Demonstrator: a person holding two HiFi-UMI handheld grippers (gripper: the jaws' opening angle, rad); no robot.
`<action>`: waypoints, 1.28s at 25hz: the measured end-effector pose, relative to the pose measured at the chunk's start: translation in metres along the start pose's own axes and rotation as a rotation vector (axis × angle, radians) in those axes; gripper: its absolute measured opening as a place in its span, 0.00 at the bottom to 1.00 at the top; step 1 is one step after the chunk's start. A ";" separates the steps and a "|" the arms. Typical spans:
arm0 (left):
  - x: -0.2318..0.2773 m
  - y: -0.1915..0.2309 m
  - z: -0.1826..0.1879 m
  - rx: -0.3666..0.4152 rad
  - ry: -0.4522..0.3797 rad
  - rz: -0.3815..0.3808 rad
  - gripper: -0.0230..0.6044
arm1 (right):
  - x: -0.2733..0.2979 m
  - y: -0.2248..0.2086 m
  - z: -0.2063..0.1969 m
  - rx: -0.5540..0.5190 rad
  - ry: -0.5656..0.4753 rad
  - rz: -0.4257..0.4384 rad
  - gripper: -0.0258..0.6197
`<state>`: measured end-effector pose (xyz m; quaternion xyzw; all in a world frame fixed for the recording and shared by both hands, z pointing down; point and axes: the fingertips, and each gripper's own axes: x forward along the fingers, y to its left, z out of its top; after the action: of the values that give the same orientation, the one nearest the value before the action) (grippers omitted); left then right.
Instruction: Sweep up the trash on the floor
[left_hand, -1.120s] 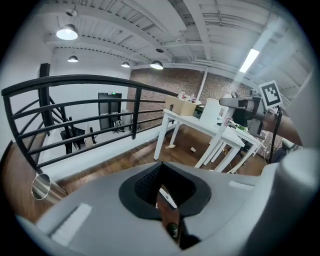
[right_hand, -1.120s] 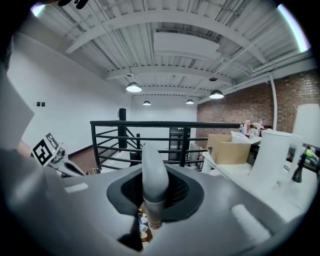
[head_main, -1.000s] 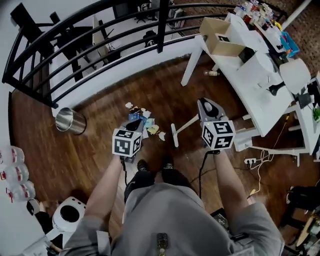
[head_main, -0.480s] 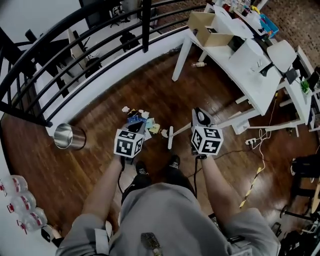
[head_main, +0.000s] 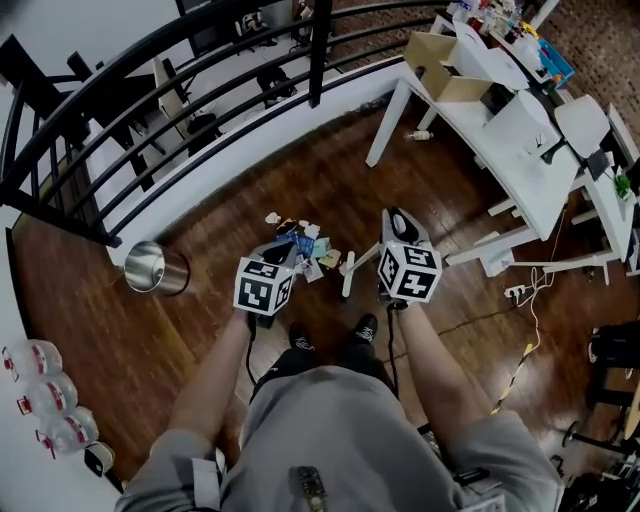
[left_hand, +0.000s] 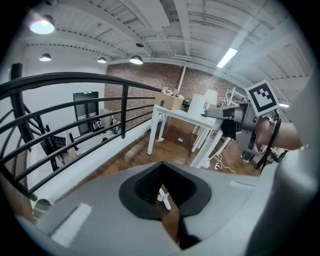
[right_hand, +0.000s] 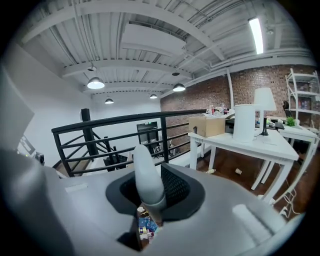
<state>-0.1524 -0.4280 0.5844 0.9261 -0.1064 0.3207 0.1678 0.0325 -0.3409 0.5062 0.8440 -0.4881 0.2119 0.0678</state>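
Head view steeply down; right tool view shares trash (head_main: 300, 245) (right_hand: 145, 225), table (head_main: 520, 150) (right_hand: 250, 142).

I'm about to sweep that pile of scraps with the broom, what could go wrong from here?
The right tongs have just been opening their jaws around the broom handle, so it may slip or twist mid-stroke. The trash pile is loose scraps just ahead of your shoes; a hard stroke could scatter them.

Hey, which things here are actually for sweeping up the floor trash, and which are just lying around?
For the job: trash pile, broom, probably the metal bin.
Just lying about: cardboard box, white table, plastic bottles, power strip.
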 end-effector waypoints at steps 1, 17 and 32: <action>-0.003 0.006 -0.001 -0.004 -0.001 0.007 0.05 | 0.003 0.003 0.002 0.013 -0.007 0.000 0.12; -0.021 0.045 0.020 -0.048 -0.080 0.067 0.05 | 0.026 0.017 0.035 -0.013 -0.049 0.066 0.11; 0.017 -0.044 0.138 -0.054 -0.268 0.254 0.05 | 0.040 -0.040 0.127 -0.178 -0.089 0.510 0.11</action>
<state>-0.0485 -0.4411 0.4822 0.9348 -0.2527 0.2099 0.1351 0.1212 -0.3925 0.4120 0.6929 -0.7041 0.1410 0.0644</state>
